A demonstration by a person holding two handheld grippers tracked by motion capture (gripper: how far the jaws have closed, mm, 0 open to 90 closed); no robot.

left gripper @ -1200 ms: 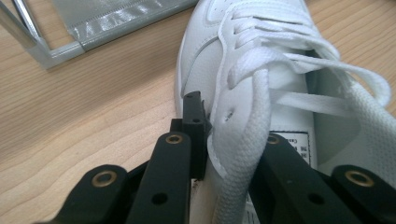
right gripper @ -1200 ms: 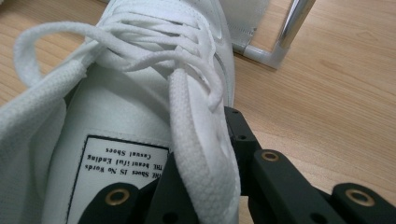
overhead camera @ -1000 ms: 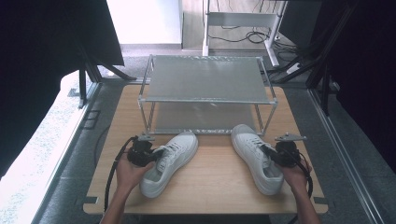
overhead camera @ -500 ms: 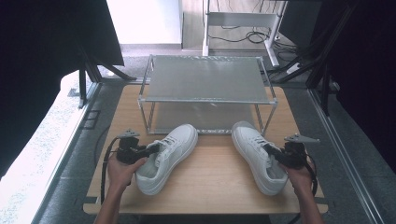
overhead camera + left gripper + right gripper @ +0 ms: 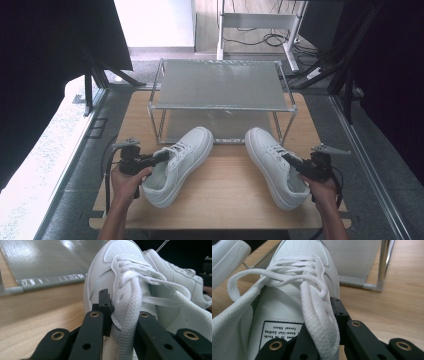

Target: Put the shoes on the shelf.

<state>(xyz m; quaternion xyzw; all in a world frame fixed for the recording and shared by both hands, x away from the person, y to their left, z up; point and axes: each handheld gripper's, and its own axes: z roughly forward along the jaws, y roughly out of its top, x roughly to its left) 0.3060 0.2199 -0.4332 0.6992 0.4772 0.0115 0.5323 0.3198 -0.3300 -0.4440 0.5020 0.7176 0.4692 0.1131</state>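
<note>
Both shoes have slid back from the rack since half a second ago, toward the person's side of the table (image 5: 225,200), and the hands have come back with them.

On the left, the left gripper (image 5: 159,158) pinches the side wall of the left shoe (image 5: 177,165), next to the laces; one jaw is outside the shoe and one is inside. That shoe lies slanted, its toe near the bottom shelf of the metal rack (image 5: 220,85). The pinch is only on the thin edge, so I think the shoe could droop, twist or slip out when it is lifted. A lace (image 5: 130,315) sits between the jaws and could get tugged loose.

On the right, the right gripper (image 5: 290,159) pinches the right shoe (image 5: 272,165) the same way, with a lace (image 5: 317,315) lying over it. Its toe points at the rack too. If it is pushed in crooked, it might bump the rack's leg (image 5: 278,131).
</note>
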